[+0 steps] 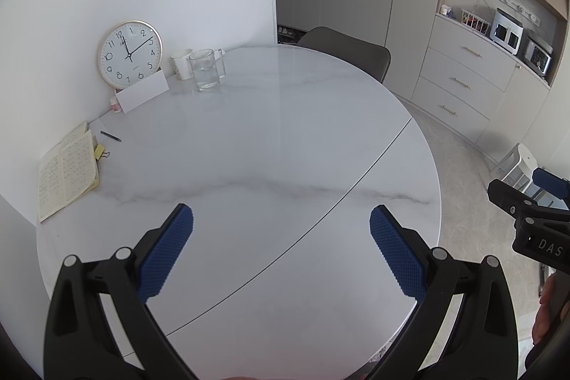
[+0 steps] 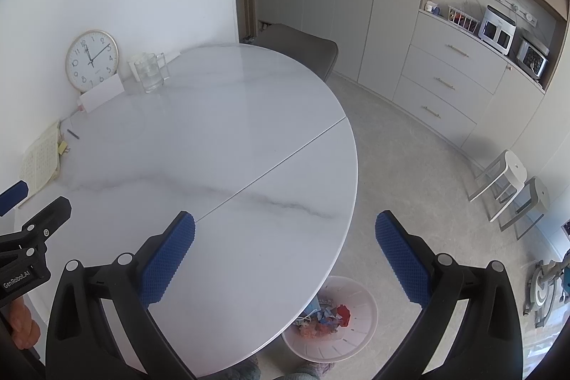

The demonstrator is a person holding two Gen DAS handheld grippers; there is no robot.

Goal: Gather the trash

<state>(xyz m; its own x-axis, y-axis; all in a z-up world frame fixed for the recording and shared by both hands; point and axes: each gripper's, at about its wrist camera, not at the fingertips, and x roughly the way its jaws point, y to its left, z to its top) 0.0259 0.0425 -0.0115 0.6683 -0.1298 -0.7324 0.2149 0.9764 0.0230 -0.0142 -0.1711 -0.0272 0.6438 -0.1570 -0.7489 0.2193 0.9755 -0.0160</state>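
Observation:
My left gripper (image 1: 281,216) hangs open over the near part of the round white marble table (image 1: 249,138), nothing between its blue pads. My right gripper (image 2: 285,221) is open too, held above the table's right edge (image 2: 351,166). Below that edge, on the floor, stands a pale pink waste basket (image 2: 359,326) holding crumpled trash (image 2: 324,319) in red, blue and orange. No loose trash shows on the tabletop. The right gripper's body shows at the left wrist view's right edge (image 1: 527,219); the left gripper's body (image 2: 28,237) shows at the right wrist view's left edge.
At the table's far left by the wall stand a round clock (image 1: 130,54), a white card (image 1: 142,92), a paper cup (image 1: 182,63) and a glass jug (image 1: 206,69). An open notebook (image 1: 66,171) and pen (image 1: 111,136) lie left. A grey chair (image 1: 349,54), cabinets (image 1: 463,81) and white stools (image 2: 506,184) surround it.

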